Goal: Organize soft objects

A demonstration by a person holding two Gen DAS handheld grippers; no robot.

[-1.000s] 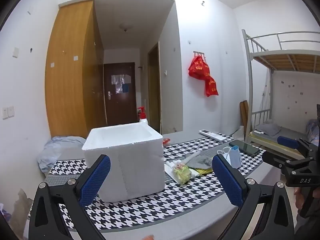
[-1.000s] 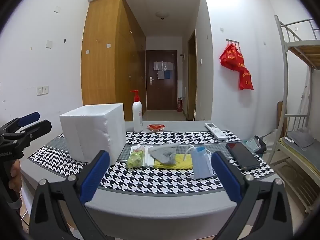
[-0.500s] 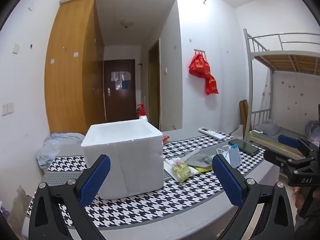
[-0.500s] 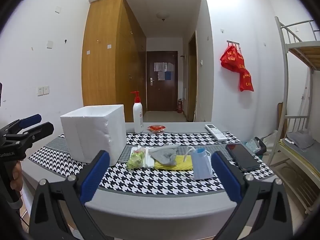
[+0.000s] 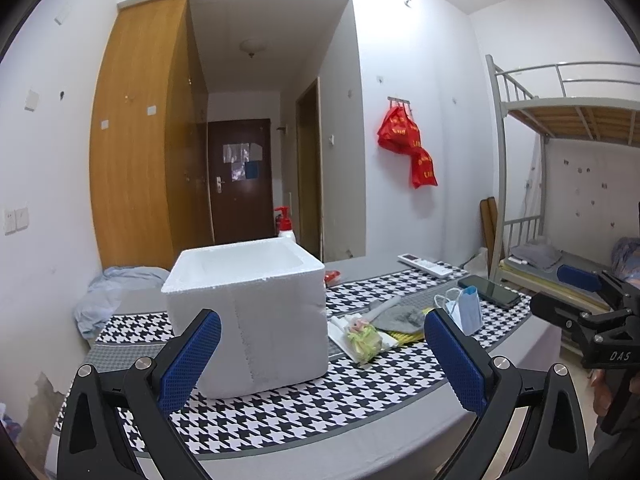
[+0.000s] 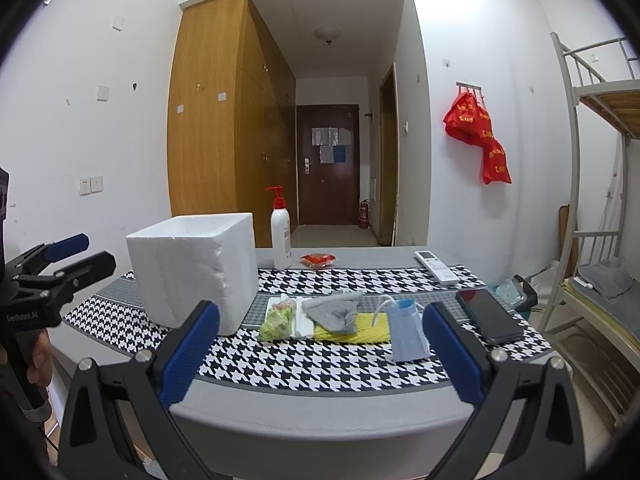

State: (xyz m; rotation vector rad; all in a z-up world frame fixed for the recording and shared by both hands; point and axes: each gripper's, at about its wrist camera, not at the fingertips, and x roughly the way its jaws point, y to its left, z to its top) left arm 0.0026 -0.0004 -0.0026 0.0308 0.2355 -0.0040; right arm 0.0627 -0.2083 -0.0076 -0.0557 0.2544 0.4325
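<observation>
A square white foam box [image 6: 194,270] stood open-topped on the houndstooth table mat [image 6: 320,364]. Just right of the box lay a crumpled grey cloth [image 6: 334,312] overlapping a flat yellow knitted cloth [image 6: 366,330], then a pleated blue face mask [image 6: 408,332]. The left gripper [image 5: 322,364] and the right gripper [image 6: 320,354] both hung wide apart, holding nothing.

The right gripper [image 5: 576,294] carries the white letters "DAS" on its black body, the left gripper [image 6: 78,252] carries "GenRobot.AI", and the yellow print on the red bags [image 6: 478,136] is unreadable.
</observation>
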